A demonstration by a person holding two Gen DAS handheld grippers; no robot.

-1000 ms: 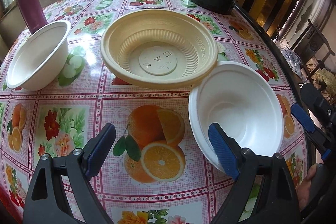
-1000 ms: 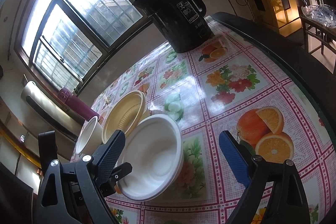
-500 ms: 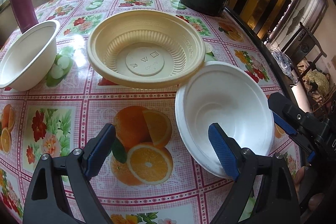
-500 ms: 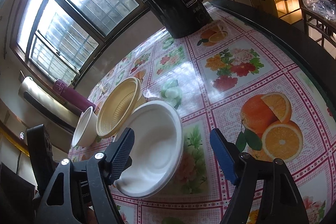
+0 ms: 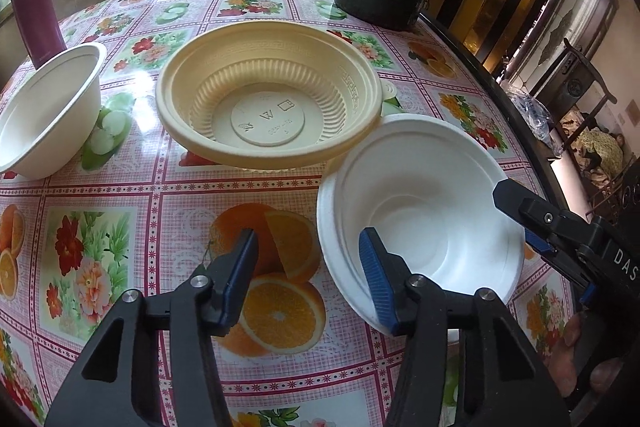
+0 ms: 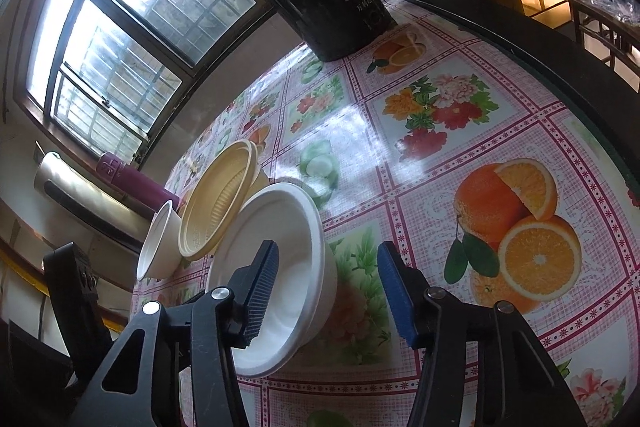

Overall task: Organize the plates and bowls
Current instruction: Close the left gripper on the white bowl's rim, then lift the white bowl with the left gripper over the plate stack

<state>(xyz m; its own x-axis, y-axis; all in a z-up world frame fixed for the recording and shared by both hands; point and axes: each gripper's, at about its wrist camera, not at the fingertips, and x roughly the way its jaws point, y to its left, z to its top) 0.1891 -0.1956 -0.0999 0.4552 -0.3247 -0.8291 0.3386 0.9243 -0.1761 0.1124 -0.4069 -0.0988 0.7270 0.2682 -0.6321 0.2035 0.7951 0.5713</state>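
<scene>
White bowl point(image 5: 424, 203) rim straddled by both hand-held grippers, near table edge point(image 5: 520, 131)

Left claw point(image 5: 308, 267): jaws spread wide, blue pads facing each other, nothing clamped between them. Right claw point(image 6: 328, 291): likewise parted, holding nothing, reaching in low from the right, tilted, fingers angled toward the left claw.
</scene>
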